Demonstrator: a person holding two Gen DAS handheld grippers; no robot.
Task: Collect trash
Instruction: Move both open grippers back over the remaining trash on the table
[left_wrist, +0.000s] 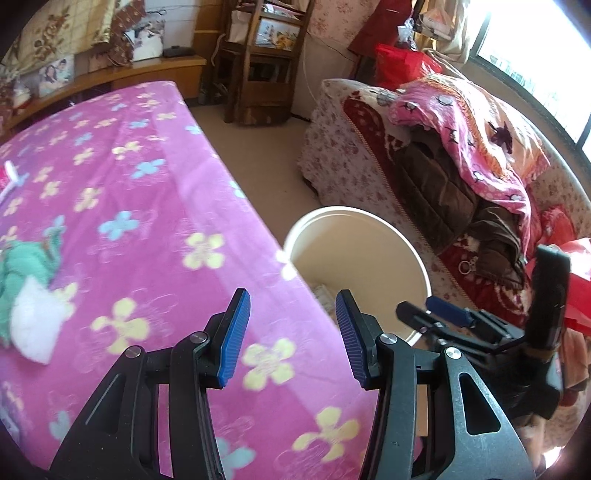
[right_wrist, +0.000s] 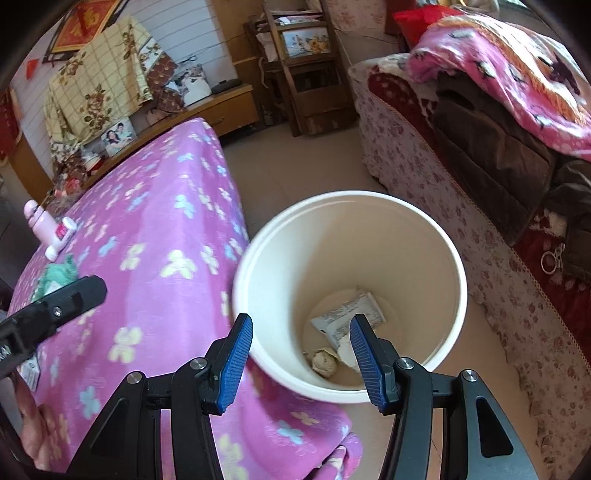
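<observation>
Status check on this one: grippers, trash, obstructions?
Left gripper, right gripper open, empty. Wrapper in bucket; white wad on table. Nothing blocking.

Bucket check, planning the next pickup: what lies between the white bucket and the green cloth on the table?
Only bare pink flowered blanket lies between the bucket and the green cloth, in the right wrist view.

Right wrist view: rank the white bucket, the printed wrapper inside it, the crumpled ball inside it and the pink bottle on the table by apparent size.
1. White bucket
2. Printed wrapper
3. Pink bottle and crumpled ball: they look alike and sit at different depths, so unranked.
</observation>
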